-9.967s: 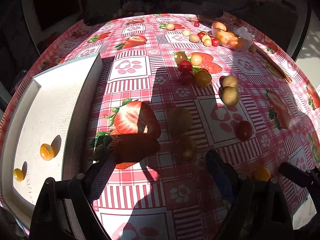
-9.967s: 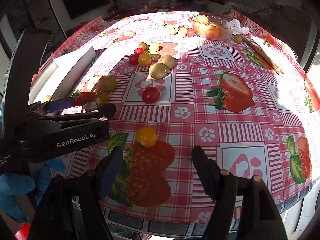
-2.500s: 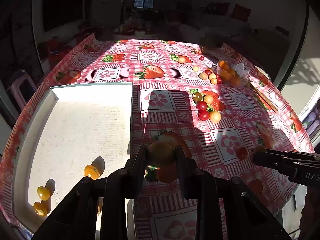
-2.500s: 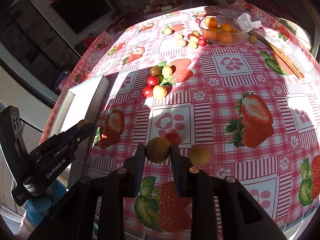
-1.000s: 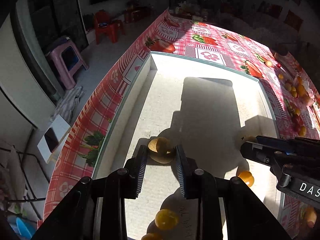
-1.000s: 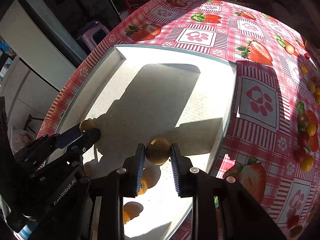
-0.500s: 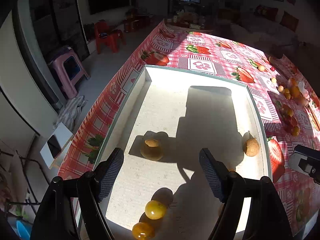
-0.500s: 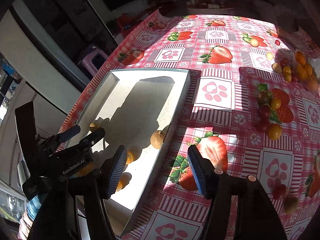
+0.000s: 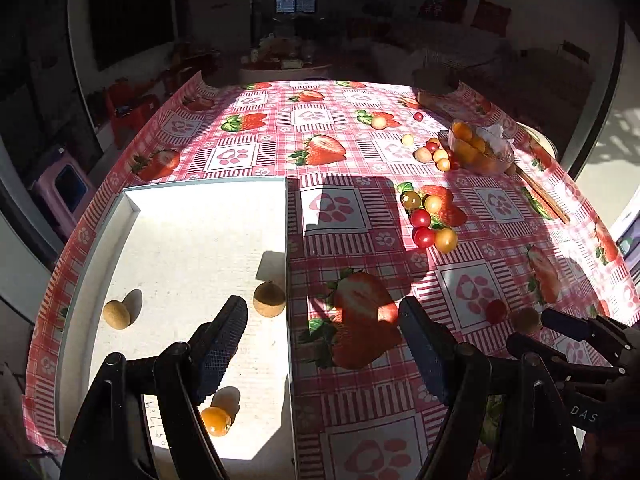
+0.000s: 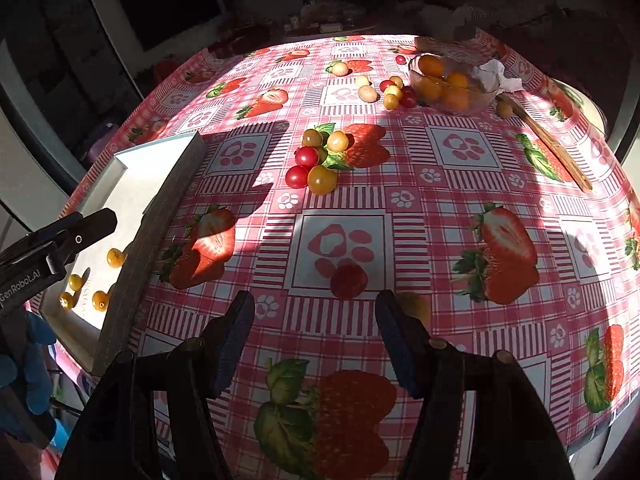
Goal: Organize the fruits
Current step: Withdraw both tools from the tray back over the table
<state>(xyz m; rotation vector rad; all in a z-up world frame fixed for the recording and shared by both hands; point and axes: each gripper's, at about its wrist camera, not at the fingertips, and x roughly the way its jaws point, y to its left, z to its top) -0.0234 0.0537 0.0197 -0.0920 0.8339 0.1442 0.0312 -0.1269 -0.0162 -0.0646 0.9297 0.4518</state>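
Observation:
The white tray (image 9: pixel 192 240) holds two brown round fruits (image 9: pixel 116 314) (image 9: pixel 269 304) and an orange cherry tomato (image 9: pixel 216 421). My left gripper (image 9: pixel 322 340) hangs open and empty over the tray's right edge. My right gripper (image 10: pixel 316 332) is open and empty above the tablecloth, with a red tomato (image 10: pixel 349 278) just beyond its jaws. A yellowish fruit (image 10: pixel 416 306) is partly hidden behind its right finger. A cluster of red and yellow cherry tomatoes (image 10: pixel 316 160) lies mid-table. In the right wrist view, small yellow tomatoes (image 10: pixel 100 300) lie in the tray (image 10: pixel 160 216).
A glass bowl (image 10: pixel 452 84) of orange fruit stands at the far right with loose small fruits (image 10: pixel 368 94) beside it. A wooden stick (image 10: pixel 544 148) lies near the right edge. A blue-gloved hand (image 10: pixel 24 360) holds the left gripper (image 10: pixel 56 244). The table's front edge is close.
Both grippers opened and let go of their brown fruits, which now lie in the tray. Both then swung right, away from the tray and towards the tablecloth.

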